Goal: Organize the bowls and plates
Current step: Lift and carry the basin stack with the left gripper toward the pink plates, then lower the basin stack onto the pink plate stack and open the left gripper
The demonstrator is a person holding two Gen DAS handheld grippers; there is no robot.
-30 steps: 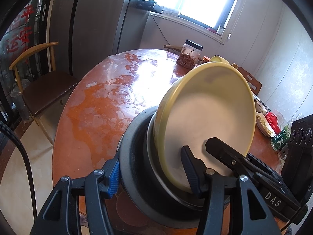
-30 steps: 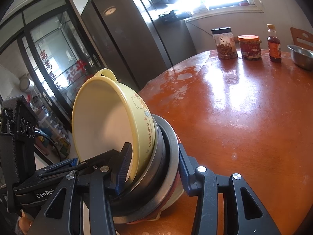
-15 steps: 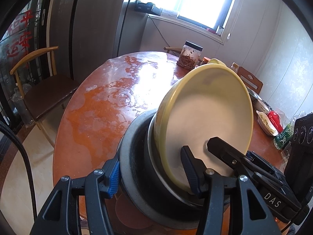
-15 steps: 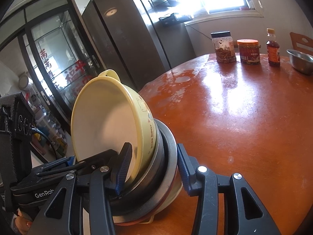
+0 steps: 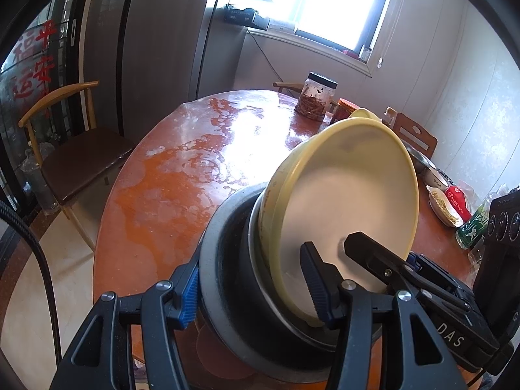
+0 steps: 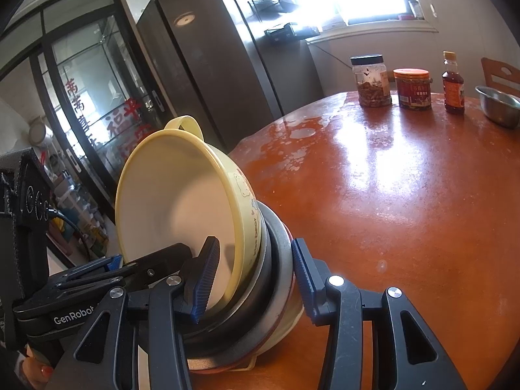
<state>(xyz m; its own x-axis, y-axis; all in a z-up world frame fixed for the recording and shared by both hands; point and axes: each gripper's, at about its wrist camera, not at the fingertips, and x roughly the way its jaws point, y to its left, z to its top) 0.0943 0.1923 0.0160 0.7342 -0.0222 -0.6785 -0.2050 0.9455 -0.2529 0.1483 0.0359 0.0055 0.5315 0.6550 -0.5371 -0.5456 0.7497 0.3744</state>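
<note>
While both grippers clamp the same tilted stack (image 5: 260,292) of nested bowls and plates at the near edge of the round table (image 5: 169,195), the stack leans over on its side, its lower edge resting on the tabletop. The left gripper (image 5: 253,286) has one pad on the grey outer dish (image 5: 221,260) at 9 o'clock and the other inside the yellow bowl (image 5: 344,201) at 3 o'clock, so its jaws hold the stack's rims between them. The right gripper (image 6: 253,276) does the same from the other side: its left pad presses inside the yellow bowl (image 6: 175,201), its right pad sits against the outermost rim (image 6: 282,279). The bowl has a loop handle (image 6: 185,123) at 12 o'clock and a cartoon print on its outer wall. Each gripper shows in the other's view, low at the side.

Far across the table at 12 to 1 o'clock stand a black-lidded jar (image 6: 372,81), a red tin (image 6: 412,89) and a sauce bottle (image 6: 453,84), with a steel bowl (image 6: 499,105) at 2 o'clock. In the left view a wooden chair (image 5: 74,149) stands at 9 o'clock beside the table, and snack packets (image 5: 455,201) lie at 3 o'clock.
</note>
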